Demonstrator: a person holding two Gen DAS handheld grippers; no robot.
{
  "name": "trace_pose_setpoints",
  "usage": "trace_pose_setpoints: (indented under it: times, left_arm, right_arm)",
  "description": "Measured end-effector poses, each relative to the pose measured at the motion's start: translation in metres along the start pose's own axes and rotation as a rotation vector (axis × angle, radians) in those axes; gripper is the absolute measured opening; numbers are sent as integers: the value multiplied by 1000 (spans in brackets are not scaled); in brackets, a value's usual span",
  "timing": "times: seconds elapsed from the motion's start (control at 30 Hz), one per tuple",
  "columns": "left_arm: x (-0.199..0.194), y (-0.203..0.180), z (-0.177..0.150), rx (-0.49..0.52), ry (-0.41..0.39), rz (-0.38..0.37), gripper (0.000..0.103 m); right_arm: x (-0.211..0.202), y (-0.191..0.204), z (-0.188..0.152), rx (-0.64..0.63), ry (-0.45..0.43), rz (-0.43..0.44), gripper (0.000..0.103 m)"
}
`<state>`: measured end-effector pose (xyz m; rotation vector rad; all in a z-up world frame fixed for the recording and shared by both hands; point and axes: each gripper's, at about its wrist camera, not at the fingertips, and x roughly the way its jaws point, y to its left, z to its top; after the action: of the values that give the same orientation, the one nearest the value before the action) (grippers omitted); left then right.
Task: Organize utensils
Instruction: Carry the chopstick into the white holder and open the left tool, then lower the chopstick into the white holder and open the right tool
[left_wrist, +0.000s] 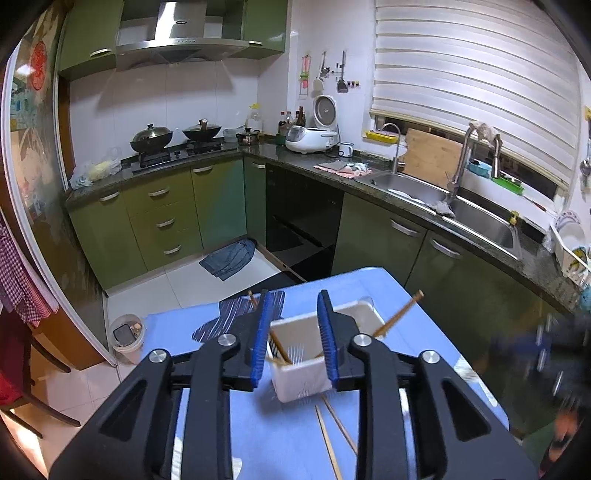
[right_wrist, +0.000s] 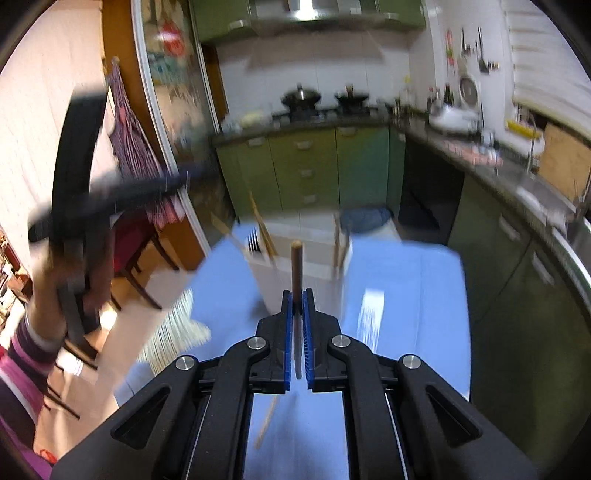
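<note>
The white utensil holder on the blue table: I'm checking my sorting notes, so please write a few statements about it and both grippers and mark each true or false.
1. The white utensil holder stands on the blue table. True.
2. The right gripper is empty. False: it is shut on a brown chopstick.
3. The left gripper has open fingers over the holder. True.
4. The holder is empty. False: chopsticks and a fork lean inside.
5. Loose chopsticks lie on the table. True.

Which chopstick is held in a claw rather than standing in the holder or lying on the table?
The dark brown chopstick, clamped in the right claw; the others stand in the white holder or lie loose on the blue table.
</note>
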<state>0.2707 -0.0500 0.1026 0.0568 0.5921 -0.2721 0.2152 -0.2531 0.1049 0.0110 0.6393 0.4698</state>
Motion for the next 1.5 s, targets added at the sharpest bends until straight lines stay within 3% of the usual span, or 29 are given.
trace_pose_setpoints:
  times: [0.2, 0.37, 0.63, 0.7, 0.77, 0.9, 1.0, 1.03, 1.1, 1.33, 1.5]
  left_arm:
    - [-14, -1, -27, 11, 48, -27, 25]
    - [-18, -2, -49, 22, 81, -42, 25]
    - [8, -4, -88, 31, 222, -69, 25]
    - [14, -3, -92, 23, 247, -77, 25]
    - [21, -5, -98, 20, 272, -80, 25]
    - [36, -14, -106, 23, 317, -83, 25]
    - [56, -24, -117, 27, 371, -77, 25]
    - [62, -26, -120, 25, 386, -73, 25]
    - [77, -31, -128, 24, 423, -67, 25]
    - [136, -44, -151, 21, 545, 1, 25]
    - [168, -40, -161, -36, 629, 25, 21]
  right_arm:
    - [-11, 0, 69, 40, -170, -11, 6]
    - [23, -14, 97, 74, -168, -84, 6]
    - [110, -31, 77, 89, 25, -111, 7]
    - [110, -29, 73, 83, 25, -102, 7]
    - [103, -27, 74, 72, 8, -88, 17]
    - [60, -16, 71, 47, -75, -81, 18]
    - [24, -10, 49, 23, -90, -70, 22]
    - [17, -10, 35, 15, -74, -66, 29]
    - [12, -9, 11, 1, -33, -67, 29]
    - [45, -45, -95, 68, 172, -91, 29]
    - [61, -76, -138, 146, 247, -88, 29]
